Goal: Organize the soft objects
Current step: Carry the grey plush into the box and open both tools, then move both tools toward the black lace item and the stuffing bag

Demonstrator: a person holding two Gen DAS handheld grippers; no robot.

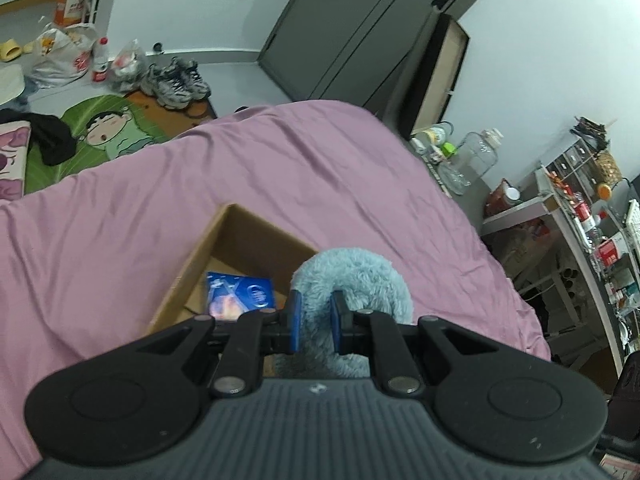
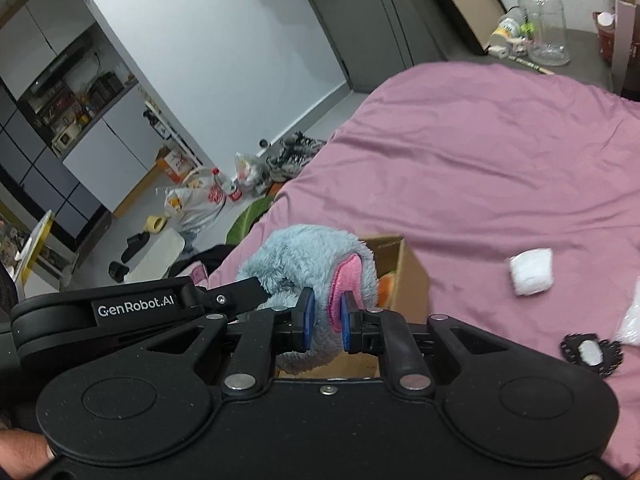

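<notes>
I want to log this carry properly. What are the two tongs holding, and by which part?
Both hold one blue plush toy: left tongs pinch a plain furry fold, right tongs pinch beside its pink ear patch.

Legible text: "GenRobot.AI", white lettering on the black body of the left hand-held gripper (image 2: 256,286), right wrist view. Print on bags, bottles and the blue packet: too blurred to read.

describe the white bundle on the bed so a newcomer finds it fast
Start at the pink bedsheet in the right wrist view. Right of the cardboard box lies a small white rolled cloth, alone on bare sheet. Unlike the black-edged patch nearer the camera, it is plain white and puffy.
</notes>
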